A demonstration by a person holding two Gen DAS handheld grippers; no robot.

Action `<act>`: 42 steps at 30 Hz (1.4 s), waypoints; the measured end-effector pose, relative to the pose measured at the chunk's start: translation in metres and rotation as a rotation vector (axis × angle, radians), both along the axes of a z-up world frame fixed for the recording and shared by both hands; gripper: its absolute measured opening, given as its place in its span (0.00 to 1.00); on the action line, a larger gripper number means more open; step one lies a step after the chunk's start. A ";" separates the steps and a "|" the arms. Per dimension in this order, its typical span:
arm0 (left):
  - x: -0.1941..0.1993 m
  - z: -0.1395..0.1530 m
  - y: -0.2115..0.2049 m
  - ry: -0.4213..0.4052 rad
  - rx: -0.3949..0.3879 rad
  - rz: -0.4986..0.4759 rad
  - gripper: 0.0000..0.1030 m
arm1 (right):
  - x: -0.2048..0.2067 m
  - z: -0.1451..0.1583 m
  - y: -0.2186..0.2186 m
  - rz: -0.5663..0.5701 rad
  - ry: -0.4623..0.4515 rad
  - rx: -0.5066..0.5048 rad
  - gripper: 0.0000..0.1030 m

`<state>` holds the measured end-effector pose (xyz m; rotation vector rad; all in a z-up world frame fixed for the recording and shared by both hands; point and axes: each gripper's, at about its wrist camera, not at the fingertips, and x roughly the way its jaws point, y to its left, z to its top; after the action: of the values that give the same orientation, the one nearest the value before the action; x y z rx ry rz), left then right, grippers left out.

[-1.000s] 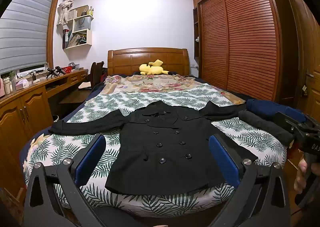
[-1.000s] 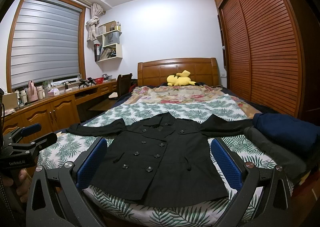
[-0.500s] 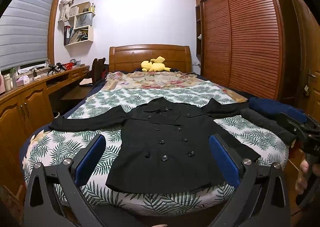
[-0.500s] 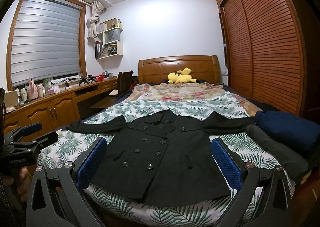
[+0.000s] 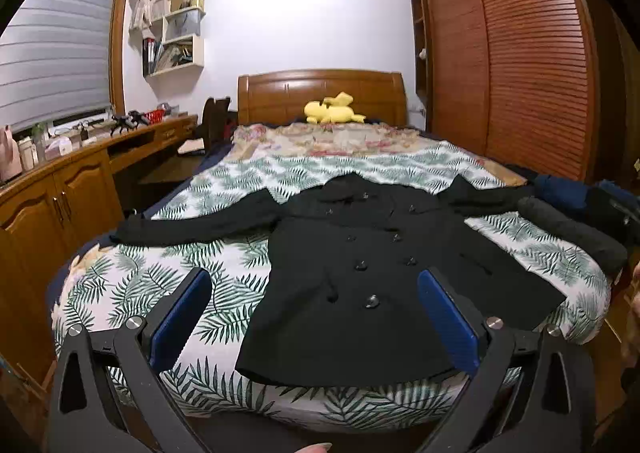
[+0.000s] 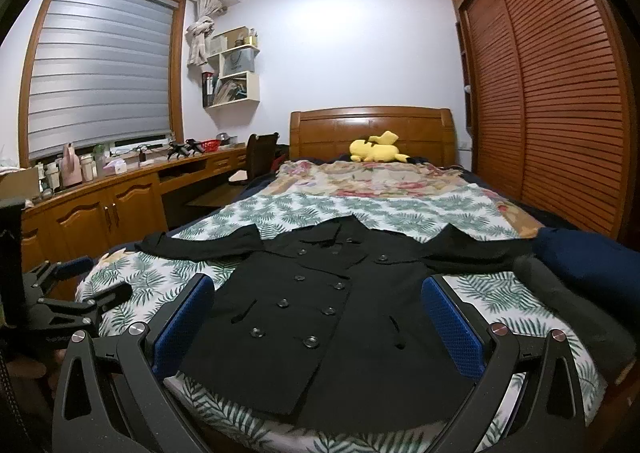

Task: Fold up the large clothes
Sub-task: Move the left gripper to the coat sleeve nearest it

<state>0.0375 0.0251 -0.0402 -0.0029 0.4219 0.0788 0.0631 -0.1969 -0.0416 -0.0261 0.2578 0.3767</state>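
A black double-breasted coat [image 5: 372,277] [image 6: 320,305] lies flat and face up on the bed's leaf-print sheet [image 5: 160,285], sleeves spread to both sides, hem toward me. My left gripper [image 5: 314,289] hovers open over the foot of the bed, just short of the hem, with nothing between its blue pads. My right gripper [image 6: 318,293] is open too, low over the coat's lower half, holding nothing. The left gripper [image 6: 76,285] also shows at the left edge of the right wrist view.
Folded dark clothes, navy [image 6: 592,261] and charcoal [image 5: 572,231], are stacked on the bed's right edge beside the coat's sleeve. A yellow plush [image 5: 334,113] sits by the headboard. A wooden desk and cabinets [image 5: 60,197] run along the left, a slatted wardrobe [image 5: 520,65] along the right.
Both grippers have drifted lower and a little closer to the foot of the bed, so the coat looks larger. Nothing was grasped and the coat has not moved.
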 end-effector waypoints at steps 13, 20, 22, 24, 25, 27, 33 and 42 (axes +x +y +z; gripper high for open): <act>0.048 -0.037 0.032 0.117 -0.059 -0.009 1.00 | 0.060 -0.013 0.014 0.064 0.054 -0.003 1.00; 0.068 -0.048 0.053 0.141 -0.076 0.028 1.00 | 0.107 -0.023 0.028 0.136 0.089 -0.003 1.00; 0.073 -0.051 0.059 0.146 -0.072 0.049 1.00 | 0.120 -0.027 0.033 0.158 0.094 -0.013 1.00; 0.080 -0.054 0.068 0.151 -0.077 0.069 1.00 | 0.138 -0.031 0.039 0.179 0.097 -0.025 1.00; 0.084 -0.055 0.071 0.154 -0.080 0.074 1.00 | 0.147 -0.033 0.042 0.188 0.099 -0.028 1.00; 0.094 -0.058 0.080 0.163 -0.082 0.082 1.00 | 0.169 -0.037 0.050 0.213 0.108 -0.032 1.00; 0.142 -0.069 0.111 0.214 -0.105 0.075 0.91 | 0.212 -0.049 0.062 0.237 0.140 -0.061 1.00; 0.225 -0.088 0.173 0.270 -0.149 0.120 0.70 | 0.256 -0.055 0.054 0.226 0.197 -0.095 1.00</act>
<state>0.2629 0.1984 -0.1282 -0.1664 0.6964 0.1668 0.3186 -0.1432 -0.0971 -0.1120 0.4699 0.5927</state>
